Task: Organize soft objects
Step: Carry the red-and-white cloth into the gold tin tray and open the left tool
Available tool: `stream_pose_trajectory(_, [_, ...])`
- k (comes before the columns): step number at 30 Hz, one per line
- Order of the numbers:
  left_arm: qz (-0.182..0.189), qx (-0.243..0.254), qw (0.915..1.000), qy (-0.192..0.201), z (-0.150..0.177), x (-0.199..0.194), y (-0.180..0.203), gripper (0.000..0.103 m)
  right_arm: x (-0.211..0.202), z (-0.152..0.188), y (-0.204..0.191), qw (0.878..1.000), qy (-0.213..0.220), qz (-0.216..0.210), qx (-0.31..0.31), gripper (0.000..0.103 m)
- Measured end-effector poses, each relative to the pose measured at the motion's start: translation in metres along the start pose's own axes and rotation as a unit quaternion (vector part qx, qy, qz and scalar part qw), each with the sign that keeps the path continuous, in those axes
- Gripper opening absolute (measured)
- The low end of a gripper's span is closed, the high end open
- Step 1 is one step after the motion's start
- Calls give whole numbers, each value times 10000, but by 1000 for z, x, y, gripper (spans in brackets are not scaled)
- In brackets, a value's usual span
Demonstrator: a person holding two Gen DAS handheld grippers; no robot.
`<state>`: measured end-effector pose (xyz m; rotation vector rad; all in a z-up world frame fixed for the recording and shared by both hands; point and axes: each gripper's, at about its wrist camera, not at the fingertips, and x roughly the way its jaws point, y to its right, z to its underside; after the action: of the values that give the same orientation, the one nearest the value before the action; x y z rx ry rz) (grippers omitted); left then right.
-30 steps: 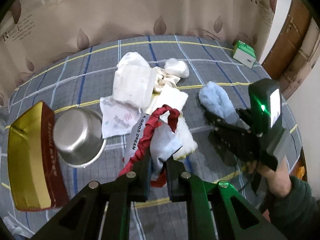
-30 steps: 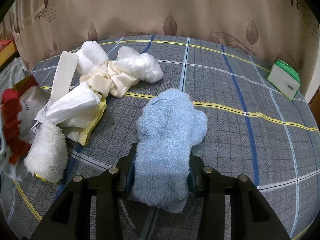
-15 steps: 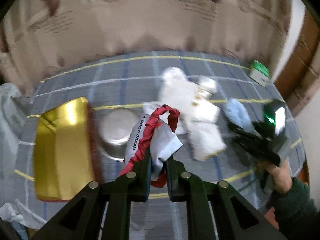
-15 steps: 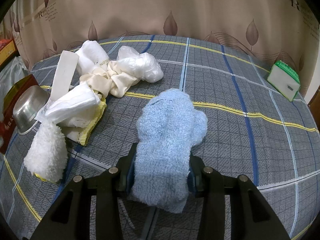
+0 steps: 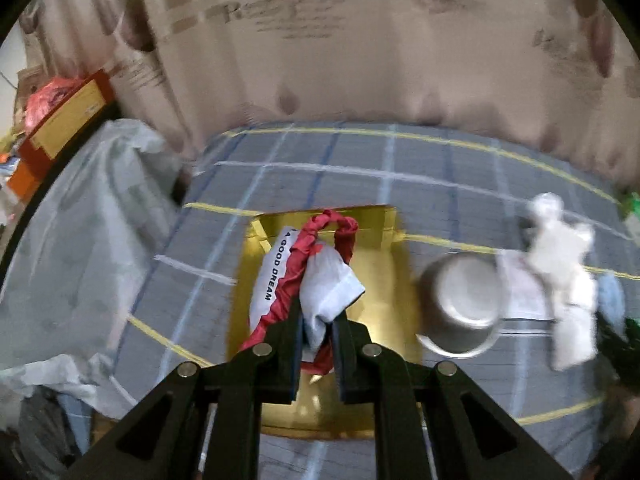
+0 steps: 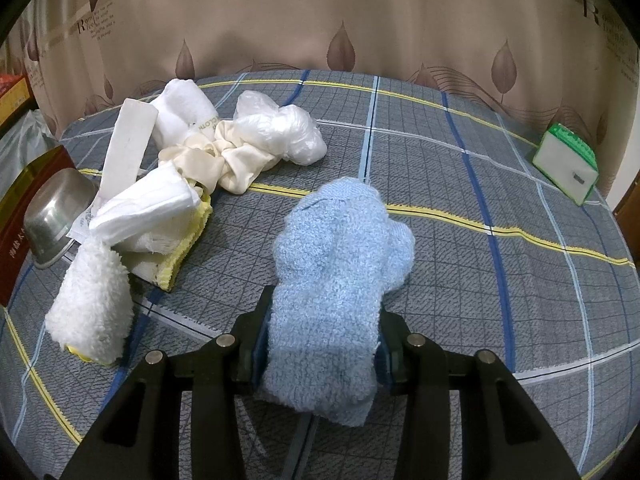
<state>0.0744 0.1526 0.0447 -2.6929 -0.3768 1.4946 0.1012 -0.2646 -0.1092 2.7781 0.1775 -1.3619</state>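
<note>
Left view motion-blurred. Left gripper point(image 5: 316, 330) clamped on pouch point(image 5: 316, 280); right gripper point(image 6: 320, 354) on blue sock point(image 6: 340, 264), lying lengthwise away from jaws.

The left wrist view is dim and smeared by motion blur, with glare on the gold box point(image 5: 372, 280). The right wrist view is sharp and evenly lit, bending at its dark round edges.
</note>
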Motion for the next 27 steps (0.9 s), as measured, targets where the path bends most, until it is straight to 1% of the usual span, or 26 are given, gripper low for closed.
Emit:
stream_pose_trajectory(2, [-140,-47,9998,-125,0,19,-11,12,0,0,0,10000,0,22,-6,40])
stream_pose_trajectory(5, [-246,-60,9993,-267,3,42,-15,12,-1,1,0,10000,3,28,-12,40])
stream_pose_trajectory(12, [-172,-149,9978,-629,6,83,-16,13,0,0,0,10000,5,40,-23,40])
stream_pose_trajectory(13, [-161,-145,9978,-628,6,85,-15,15,0,0,0,10000,4,41,-25,40])
stream_pose_trajectory(15, [-161,-101,9982,-569,6,87,-12,15,0,0,0,10000,5,37,-20,40])
stream_pose_trajectory(16, [-235,-57,9983,-538,6,88,-10,17,0,0,0,10000,5,38,-21,40])
stream_pose_trajectory(18, [-238,-18,9979,-602,5,93,-8,20,0,1,0,10000,6,40,-21,40])
stream_pose_trajectory(19, [-211,-92,9975,-669,5,96,-7,23,0,0,0,10000,6,42,-23,40])
stream_pose_trajectory(21, [-191,-141,9969,-746,4,100,-6,25,0,0,0,10000,7,40,-22,40])
stream_pose_trajectory(22, [-214,-163,9966,-776,4,102,-6,29,0,0,0,10000,6,34,-17,40])
stream_pose_trajectory(23, [-222,-194,9965,-777,4,103,-5,35,0,0,0,10000,7,36,-19,40])
stream_pose_trajectory(24, [-193,-191,9965,-786,4,104,-5,36,0,1,-1,10000,8,38,-20,40])
stream_pose_trajectory(27, [-342,-118,9967,-721,3,101,-2,40,0,1,-1,10000,8,36,-17,40])
